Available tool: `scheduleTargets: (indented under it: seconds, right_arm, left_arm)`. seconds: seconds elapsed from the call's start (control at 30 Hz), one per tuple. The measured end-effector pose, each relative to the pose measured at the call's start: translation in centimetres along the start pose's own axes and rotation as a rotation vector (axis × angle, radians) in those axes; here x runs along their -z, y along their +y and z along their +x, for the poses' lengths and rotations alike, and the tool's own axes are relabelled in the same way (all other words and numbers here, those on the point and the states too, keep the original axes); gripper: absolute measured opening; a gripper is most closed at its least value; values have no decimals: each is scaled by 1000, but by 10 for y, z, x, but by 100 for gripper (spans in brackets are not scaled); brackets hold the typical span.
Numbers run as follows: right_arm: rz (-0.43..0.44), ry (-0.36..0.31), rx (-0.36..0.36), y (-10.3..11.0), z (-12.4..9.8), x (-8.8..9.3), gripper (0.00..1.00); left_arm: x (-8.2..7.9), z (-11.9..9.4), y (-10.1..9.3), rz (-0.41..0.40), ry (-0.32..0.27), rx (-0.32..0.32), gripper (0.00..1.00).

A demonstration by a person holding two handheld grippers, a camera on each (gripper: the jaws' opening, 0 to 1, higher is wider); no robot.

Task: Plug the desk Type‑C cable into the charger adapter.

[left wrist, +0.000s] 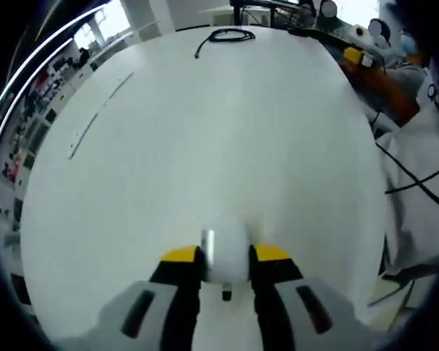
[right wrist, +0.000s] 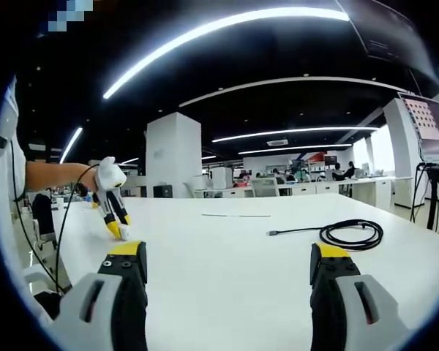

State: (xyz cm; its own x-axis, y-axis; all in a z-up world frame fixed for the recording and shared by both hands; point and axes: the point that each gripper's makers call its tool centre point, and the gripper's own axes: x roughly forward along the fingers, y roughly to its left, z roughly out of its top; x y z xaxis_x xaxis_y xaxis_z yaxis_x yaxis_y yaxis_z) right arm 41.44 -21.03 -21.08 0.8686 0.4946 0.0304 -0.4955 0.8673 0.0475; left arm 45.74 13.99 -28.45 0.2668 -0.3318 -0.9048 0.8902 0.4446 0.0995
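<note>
White and almost bare, the counter (left wrist: 205, 139) runs wide under long curved ceiling light strips in a big open office, with pillars, rows of desks and screens, and a few seated people far off in the right gripper view. In the left gripper view the left hand-held gripper (left wrist: 225, 257) has its yellow-tipped jaws clenched on the charger adapter (left wrist: 225, 252), a small rounded white block resting low on the counter, so that half of the job looks secured. The Type-C cable (right wrist: 351, 234), black and loosely coiled with one plug end trailing out straight, lies on the counter well apart from the adapter; in the left gripper view it sits at the far edge, and in the right gripper view it lies ahead and to the right of the jaws. The right hand-held gripper (right wrist: 227, 259) is released, jaws spread wide with nothing between them, above the counter and short of the cable. That same view catches the left hand-held gripper at the left, tips down at the counter, with a sleeve and forearm behind it. By my reading the task is at an early stage: the adapter is gripped, but the cable is not yet picked up, its plug has not been brought over, and the mating itself remains to be done.
</note>
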Motion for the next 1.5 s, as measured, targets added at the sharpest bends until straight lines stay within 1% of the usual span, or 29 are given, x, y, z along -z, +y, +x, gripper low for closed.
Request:
scheduleTargets:
  seconds: [0.03, 0.1, 0.23, 0.37, 0.5, 0.8, 0.87, 1.17, 1.3, 1.37, 1.43, 1.5]
  right_arm:
    - [0, -1, 0, 0, 0, 0, 93]
    - [2, -4, 0, 0, 0, -1, 93]
    - [1, -14, -2, 1, 0, -3, 93]
    - [1, -18, -5, 2, 1, -5, 93]
    - [-1, -23, -10, 4, 1, -7, 93]
    - [-1, -30, -18, 7, 2, -9, 93]
    - [-1, -33, -20, 8, 2, -10, 93]
    - [0, -42, -26, 10, 2, -12, 93]
    - [-1, -43, -31, 12, 2, -13, 93]
    - [-3, -44, -33, 13, 2, -13, 93]
    - [-3, -45, -35, 14, 3, -14, 93]
    - [-3, -45, -37, 15, 3, -14, 93]
  left_arm:
    - [0, 0, 1, 2, -4, 3, 25]
    - [0, -1, -7, 6, -1, 12, 25]
    - [1, -1, -16, 18, 10, 19, 25]
    - [1, -3, -20, 26, 14, 23, 25]
    - [1, -5, -32, 37, 16, 34, 25]
    - [1, -8, -52, 52, 13, 54, 25]
    - [1, -9, -52, 51, 5, 55, 25]
    - [5, -11, -62, 61, 15, 61, 25]
    - [7, -11, -69, 66, 24, 67, 25]
    - [4, -11, -78, 69, 25, 69, 25]
    - [7, -12, -75, 73, 25, 75, 25]
    - [6, -12, -80, 85, 27, 76, 25]
